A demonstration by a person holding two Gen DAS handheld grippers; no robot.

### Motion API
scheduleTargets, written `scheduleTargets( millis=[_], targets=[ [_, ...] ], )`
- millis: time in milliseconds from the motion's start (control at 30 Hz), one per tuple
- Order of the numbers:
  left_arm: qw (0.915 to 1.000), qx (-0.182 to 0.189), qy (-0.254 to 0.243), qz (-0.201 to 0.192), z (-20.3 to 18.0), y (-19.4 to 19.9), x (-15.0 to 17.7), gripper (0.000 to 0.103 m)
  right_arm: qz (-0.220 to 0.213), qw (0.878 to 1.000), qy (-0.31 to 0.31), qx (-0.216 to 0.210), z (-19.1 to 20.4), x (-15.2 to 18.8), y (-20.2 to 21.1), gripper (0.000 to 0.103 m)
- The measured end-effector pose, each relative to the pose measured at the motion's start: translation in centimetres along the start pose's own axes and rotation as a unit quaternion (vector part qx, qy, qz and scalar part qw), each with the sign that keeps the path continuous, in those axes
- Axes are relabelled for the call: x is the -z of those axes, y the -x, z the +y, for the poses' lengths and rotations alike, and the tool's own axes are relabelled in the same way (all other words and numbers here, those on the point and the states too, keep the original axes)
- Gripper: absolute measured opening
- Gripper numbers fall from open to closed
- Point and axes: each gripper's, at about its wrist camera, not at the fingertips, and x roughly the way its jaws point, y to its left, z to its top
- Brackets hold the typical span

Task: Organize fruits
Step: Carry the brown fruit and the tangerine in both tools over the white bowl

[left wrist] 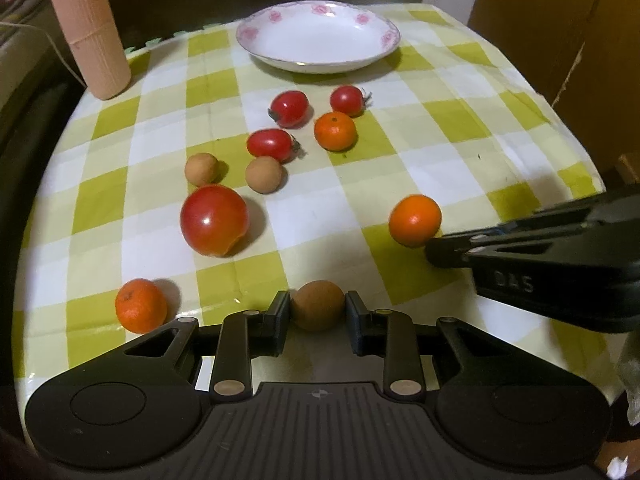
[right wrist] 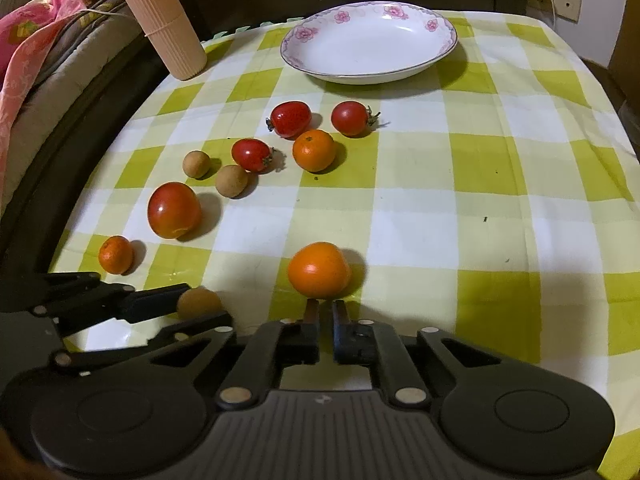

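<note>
My left gripper (left wrist: 317,307) is shut on a brown longan (left wrist: 317,310) low over the checked tablecloth; it also shows in the right wrist view (right wrist: 199,303). My right gripper (right wrist: 325,307) is nearly shut and empty, just behind an orange (right wrist: 319,269), which also shows in the left wrist view (left wrist: 415,220). A white floral plate (left wrist: 318,36) stands empty at the back. A big tomato (left wrist: 214,220), three small tomatoes, two more longans and two more oranges lie scattered between.
A pink ribbed cylinder (left wrist: 89,28) stands at the table's back left. A dark cabinet is behind the plate (right wrist: 368,42). Bedding (right wrist: 36,56) lies left of the table. The table edge curves close on the left.
</note>
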Motion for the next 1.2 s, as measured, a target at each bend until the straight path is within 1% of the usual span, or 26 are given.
scheduleTargets(
  millis=[133,267,333,400,500,567,633,733,833,967,1000,1033,1067,1133,1200],
  targets=[
    [0.9998,0.009,0.019,0.006,0.8,-0.2,-0.1,0.036,-0.012,1.000,-0.011,-0.004,-0.5,0.1,0.7,0.006],
    [0.9993,0.020,0.030,0.007,1.4,-0.2,0.0,0.037,-0.013,1.000,-0.012,-0.011,-0.5,0.1,0.7,0.006],
    [0.9992,0.024,0.030,0.005,1.4,-0.2,0.0,0.037,-0.005,1.000,-0.010,-0.020,-0.4,0.0,0.3,0.006],
    [0.9993,0.025,0.027,0.003,1.3,-0.3,0.0,0.037,-0.015,1.000,-0.004,-0.015,-0.2,0.1,0.3,0.008],
    [0.9995,0.025,0.021,-0.001,1.2,-0.3,0.1,0.038,-0.019,1.000,0.003,-0.018,-0.2,0.0,0.6,0.019],
    [0.9992,0.030,0.026,0.000,1.4,-0.2,0.1,0.038,-0.026,0.999,0.009,-0.021,-0.1,-0.2,0.5,0.029],
    [0.9989,0.035,0.032,0.002,1.6,-0.2,0.1,0.038,-0.026,0.999,0.014,-0.023,0.1,-0.5,0.4,0.032],
    [0.9989,0.035,0.030,0.002,1.4,-0.2,0.1,0.038,-0.029,0.999,0.020,-0.028,0.4,-1.0,0.4,0.033],
    [0.9992,0.033,0.024,0.000,1.2,-0.2,0.2,0.040,-0.027,0.999,0.035,-0.022,0.9,-1.7,-0.3,0.039],
    [0.9991,0.034,0.025,0.001,1.3,-0.2,0.2,0.040,-0.023,0.999,0.049,-0.007,1.0,-2.5,-1.7,0.039],
    [0.9991,0.033,0.025,0.001,1.3,-0.2,0.2,0.040,-0.028,0.998,0.049,-0.001,0.9,-2.4,-1.8,0.039],
    [0.9992,0.032,0.024,0.001,1.2,-0.2,0.2,0.040,-0.031,0.998,0.049,0.001,0.9,-2.4,-1.7,0.038],
    [0.9993,0.031,0.023,0.001,1.2,-0.2,0.2,0.040,-0.032,0.998,0.050,0.002,0.9,-2.4,-1.7,0.033],
    [0.9993,0.029,0.023,0.001,1.3,-0.1,0.2,0.037,-0.034,0.998,0.051,0.003,0.9,-2.5,-1.8,0.033],
    [0.9991,0.032,0.027,0.002,1.4,-0.1,0.2,0.037,-0.038,0.998,0.047,0.001,0.8,-2.5,-1.8,0.033]
  ],
)
